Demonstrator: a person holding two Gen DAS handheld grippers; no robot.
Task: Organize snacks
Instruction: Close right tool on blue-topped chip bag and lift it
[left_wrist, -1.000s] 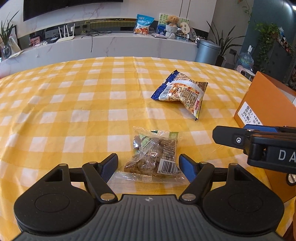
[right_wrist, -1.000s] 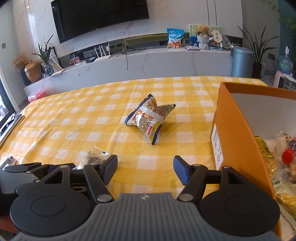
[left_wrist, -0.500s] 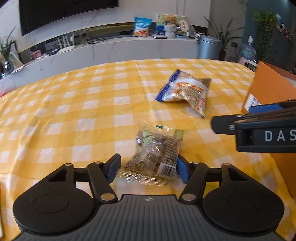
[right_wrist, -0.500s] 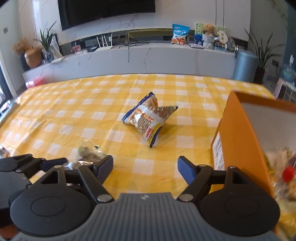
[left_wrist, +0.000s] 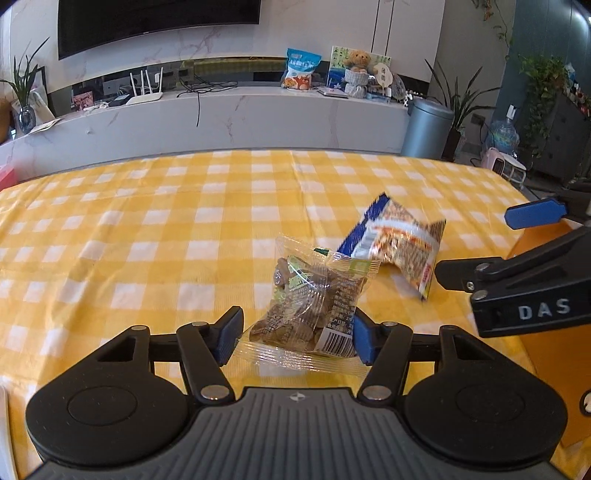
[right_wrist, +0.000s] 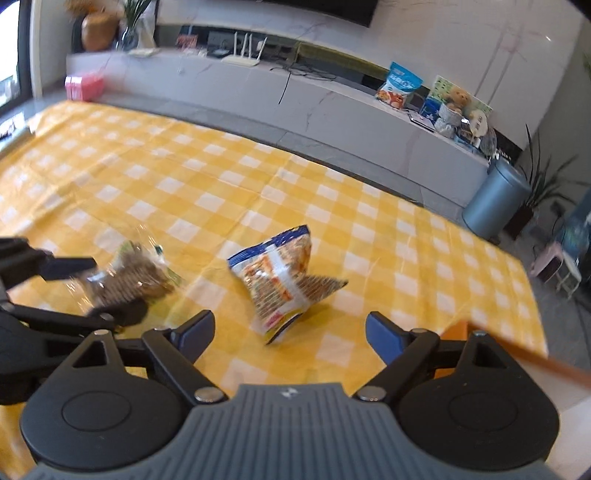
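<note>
Left gripper (left_wrist: 297, 334) is clamped on the clear snack pack (left_wrist: 314, 299). Right gripper (right_wrist: 290, 330), jaws just widening with nothing between, has the crinkled chip bag (right_wrist: 282, 280) on the tablecloth (right_wrist: 147, 192) at 12 o'clock, long axis running 11-to-5, so it's nearer.

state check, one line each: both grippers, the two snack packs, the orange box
Left gripper: shut on clear plastic packet of brown snacks, lifted off yellow checked tablecloth.
Right gripper: open, nothing between its jaws, which have just been opening.
Blue and orange crumpled snack bag: lying on tablecloth, untouched.
Orange cardboard box: mostly hidden; contents not visible.
</note>
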